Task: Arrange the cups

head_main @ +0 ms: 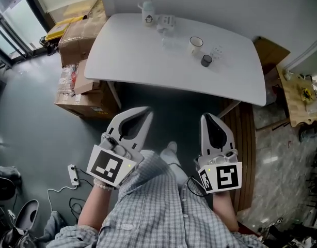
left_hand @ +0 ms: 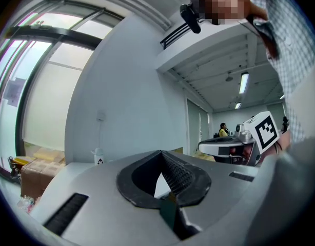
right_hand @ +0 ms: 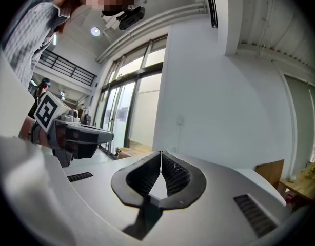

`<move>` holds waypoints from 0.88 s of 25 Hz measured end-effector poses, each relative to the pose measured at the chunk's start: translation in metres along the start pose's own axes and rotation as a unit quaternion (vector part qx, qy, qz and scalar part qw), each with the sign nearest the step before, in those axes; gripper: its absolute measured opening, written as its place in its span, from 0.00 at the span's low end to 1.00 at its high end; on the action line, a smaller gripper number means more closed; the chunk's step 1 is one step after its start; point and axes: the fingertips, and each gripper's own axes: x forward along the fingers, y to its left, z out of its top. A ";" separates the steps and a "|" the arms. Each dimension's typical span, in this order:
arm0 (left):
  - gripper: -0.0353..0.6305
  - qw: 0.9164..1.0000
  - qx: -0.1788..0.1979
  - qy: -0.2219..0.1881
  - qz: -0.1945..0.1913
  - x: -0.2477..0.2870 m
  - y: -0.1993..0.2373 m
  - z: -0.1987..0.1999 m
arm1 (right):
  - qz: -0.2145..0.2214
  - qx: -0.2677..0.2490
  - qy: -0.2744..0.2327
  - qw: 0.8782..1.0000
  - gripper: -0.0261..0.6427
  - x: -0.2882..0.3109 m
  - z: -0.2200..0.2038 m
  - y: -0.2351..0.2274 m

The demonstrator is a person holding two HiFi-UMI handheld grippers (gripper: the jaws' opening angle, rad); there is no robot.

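Note:
The cups stand at the far side of a white table [head_main: 138,61]: a white cup [head_main: 195,44], a small dark grey cup [head_main: 206,61], and clear glasses [head_main: 167,36] that are hard to make out. A white bottle [head_main: 147,13] stands at the back edge and also shows as the bottle [left_hand: 98,158] in the left gripper view. My left gripper [head_main: 146,111] and right gripper [head_main: 207,117] are held level before the table's near edge, well short of the cups. Both are shut and hold nothing, as the left gripper [left_hand: 161,154] and right gripper [right_hand: 160,152] show in their own views.
Cardboard boxes [head_main: 76,40] are stacked left of the table. A low wooden stand [head_main: 299,94] is at the right. A wooden panel [head_main: 246,133] leans under the table's right side. A power strip [head_main: 73,174] and cable lie on the floor at the left.

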 end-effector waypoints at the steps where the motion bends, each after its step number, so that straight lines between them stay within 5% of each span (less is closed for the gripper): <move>1: 0.06 1.000 0.003 -0.004 0.004 0.011 0.004 0.003 | 0.006 -0.002 -0.001 1.000 0.08 0.010 0.000 -0.008; 15: 0.06 0.997 -0.016 0.007 0.072 0.144 0.038 0.001 | 0.079 -0.008 0.031 0.996 0.08 0.102 -0.026 -0.124; 22: 0.06 0.998 -0.004 0.030 0.057 0.176 0.046 -0.004 | 0.083 0.008 0.058 0.995 0.08 0.121 -0.048 -0.137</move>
